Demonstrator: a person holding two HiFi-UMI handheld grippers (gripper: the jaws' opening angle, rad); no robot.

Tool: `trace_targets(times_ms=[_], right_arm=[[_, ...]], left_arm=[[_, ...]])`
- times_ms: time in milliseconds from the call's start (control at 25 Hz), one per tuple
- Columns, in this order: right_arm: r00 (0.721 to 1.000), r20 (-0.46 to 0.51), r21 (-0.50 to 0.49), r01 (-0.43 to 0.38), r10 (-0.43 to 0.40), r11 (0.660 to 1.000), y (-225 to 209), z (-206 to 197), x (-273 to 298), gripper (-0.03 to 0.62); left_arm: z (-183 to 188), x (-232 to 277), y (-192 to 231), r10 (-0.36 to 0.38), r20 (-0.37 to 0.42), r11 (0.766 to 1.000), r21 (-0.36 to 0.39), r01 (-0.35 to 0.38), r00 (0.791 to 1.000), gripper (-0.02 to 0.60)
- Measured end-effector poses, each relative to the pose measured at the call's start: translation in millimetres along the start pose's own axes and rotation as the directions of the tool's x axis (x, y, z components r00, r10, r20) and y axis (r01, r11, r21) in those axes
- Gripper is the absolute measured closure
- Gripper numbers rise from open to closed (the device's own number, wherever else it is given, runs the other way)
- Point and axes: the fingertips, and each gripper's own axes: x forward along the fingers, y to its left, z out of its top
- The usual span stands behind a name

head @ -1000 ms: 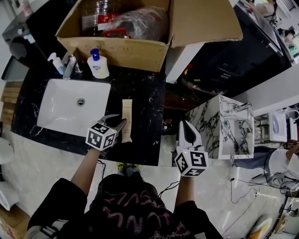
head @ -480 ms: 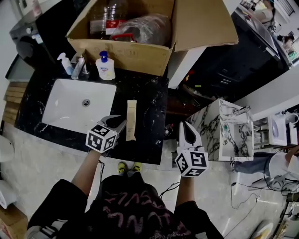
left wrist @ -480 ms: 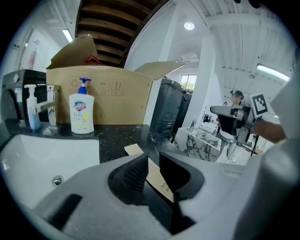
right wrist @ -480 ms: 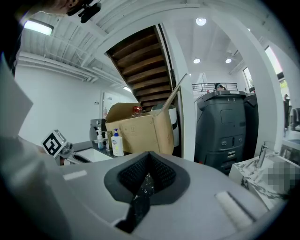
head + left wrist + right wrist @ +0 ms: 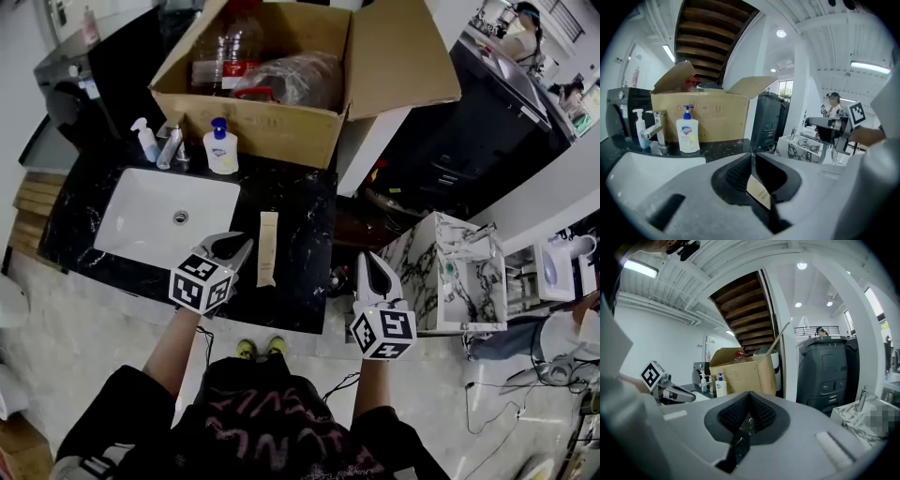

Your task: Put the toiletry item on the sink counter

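Now, left gripper (image 5: pixel 246 246) higher, closing (empty)

head: high, steeply down onto sink counter (image 5: pixel 305 225) | gripper views: low, near-level | shared: cardboard box (image 5: pixel 253 127)

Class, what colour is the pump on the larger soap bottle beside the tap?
Blue. The pump shows best in the left gripper view.

Wooden stair underside (image 5: pixel 712 42) is hanging overhead, ceiling lights (image 5: pixel 780 33) are glowing white, and marble-patterned cabinet (image 5: pixel 441 272) is standing on pale floor (image 5: pixel 80 323).
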Motion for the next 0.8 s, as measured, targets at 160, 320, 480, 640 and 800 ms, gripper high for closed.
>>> trace_targets(times_ms=[160,320,480,640,800], right_arm=[[1.000,0.012,-0.003,-0.004,0.004,1.000,1.1,4.6,-7.0,0.582],[1.000,0.030,-0.008,-0.008,0.008,1.000,0.0,11.7,-13.6,0.582],[0.999,0.041,-0.014,-0.007,0.008,1.000,-2.6,17.3,-19.0,0.582],[0.998,0.054,-0.018,-0.011,0.012,1.000,-3.9,22.3,-21.6,0.582],[0.998,0.066,-0.030,-0.003,0.005,1.000,-6.0,29.4,-23.0,0.582]], left_arm=[[21.5,-14.3,-6.1,0.019,0.053,1.000,0.024,-0.020,0.998,0.578],[39.4,-25.7,-9.9,0.046,0.106,0.998,0.040,-0.051,0.993,0.591],[55.5,-36.2,-17.0,0.053,0.148,0.997,0.050,-0.061,0.988,0.590],[68.0,-42.7,-20.3,0.057,0.182,0.996,0.061,-0.070,0.982,0.589],[81.3,-49.1,-23.8,0.057,0.214,0.995,0.071,-0.074,0.975,0.589]])
